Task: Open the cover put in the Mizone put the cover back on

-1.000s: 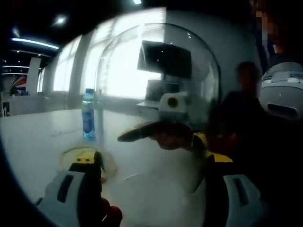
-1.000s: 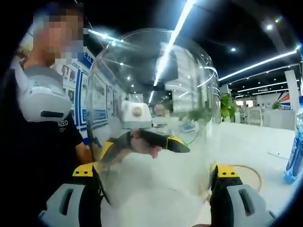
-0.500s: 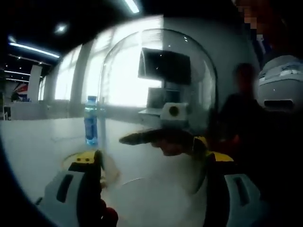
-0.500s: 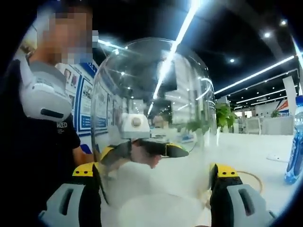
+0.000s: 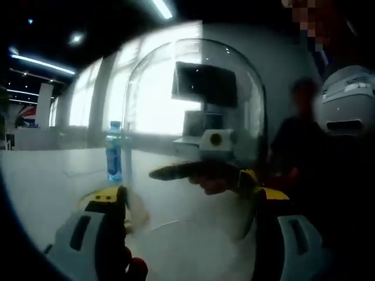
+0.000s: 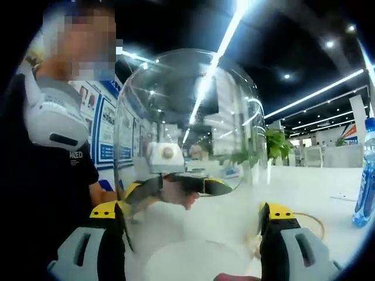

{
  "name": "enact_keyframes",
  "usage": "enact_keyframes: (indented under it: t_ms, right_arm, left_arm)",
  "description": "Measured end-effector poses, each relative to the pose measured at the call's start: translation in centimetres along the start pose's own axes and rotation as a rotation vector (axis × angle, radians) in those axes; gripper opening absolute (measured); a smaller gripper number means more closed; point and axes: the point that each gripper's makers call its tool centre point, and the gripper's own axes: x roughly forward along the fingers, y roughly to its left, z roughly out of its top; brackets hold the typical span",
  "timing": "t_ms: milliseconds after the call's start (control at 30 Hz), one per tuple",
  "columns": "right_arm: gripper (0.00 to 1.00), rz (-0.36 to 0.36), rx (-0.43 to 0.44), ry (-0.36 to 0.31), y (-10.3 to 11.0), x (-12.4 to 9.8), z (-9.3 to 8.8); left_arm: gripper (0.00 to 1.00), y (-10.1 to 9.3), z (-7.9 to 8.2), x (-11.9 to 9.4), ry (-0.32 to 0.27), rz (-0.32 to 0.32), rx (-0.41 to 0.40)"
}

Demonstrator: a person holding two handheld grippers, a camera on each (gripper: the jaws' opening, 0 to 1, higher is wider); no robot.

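A clear glass dome cover (image 5: pixel 193 111) stands between my left gripper's (image 5: pixel 190 234) jaws, which press on its two sides. My right gripper (image 6: pixel 193 246) clasps the same cover (image 6: pixel 187 129) from the opposite side. The cover hangs above the white table (image 5: pixel 53 175), its lower rim off the surface. Through the glass each view shows the other gripper: the right one (image 5: pixel 199 172) and the left one (image 6: pixel 176 184). A blue Mizone bottle (image 5: pixel 114 152) stands upright on the table, at the right edge (image 6: pixel 366 175) of the right gripper view. The round wooden base (image 6: pixel 307 219) lies on the table, partly behind a jaw.
A person in a dark shirt (image 6: pixel 53 152) stands close behind the cover, wearing a white device on the chest (image 5: pixel 345 111). A monitor (image 5: pixel 205 85) and bright windows lie beyond the table. Open table surface (image 6: pixel 316 187) stretches toward the bottle.
Both grippers have lifted the cover a little, and the wooden base has sunk lower behind the jaws. The bottle has not moved.
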Motion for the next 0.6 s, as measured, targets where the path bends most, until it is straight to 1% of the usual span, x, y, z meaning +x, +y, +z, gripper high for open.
enact_keyframes:
  t_ms: [133, 333, 400, 467, 600]
  right_arm:
    - [0.9, -0.002, 0.0, 0.002, 0.0, 0.0, 0.0]
    - [0.9, -0.014, -0.006, 0.012, 0.1, -0.3, 0.1]
    - [0.9, -0.018, 0.001, -0.036, 0.1, -1.0, 1.2]
    - [0.9, -0.036, -0.002, -0.059, -0.2, -1.6, 2.0]
    - [0.9, -0.069, -0.014, -0.064, -0.5, -2.4, 2.1]
  left_arm:
    - [0.77, -0.3, 0.1, 0.0, -0.013, 0.003, 0.008]
    - [0.76, -0.2, 0.2, -0.3, -0.024, 0.006, 0.011]
    - [0.75, -0.1, 0.2, -0.6, -0.03, 0.012, 0.012]
    - [0.74, -0.1, 0.3, -0.7, -0.033, 0.017, 0.011]
    - [0.72, -0.1, 0.3, -1.0, -0.041, 0.051, 0.024]
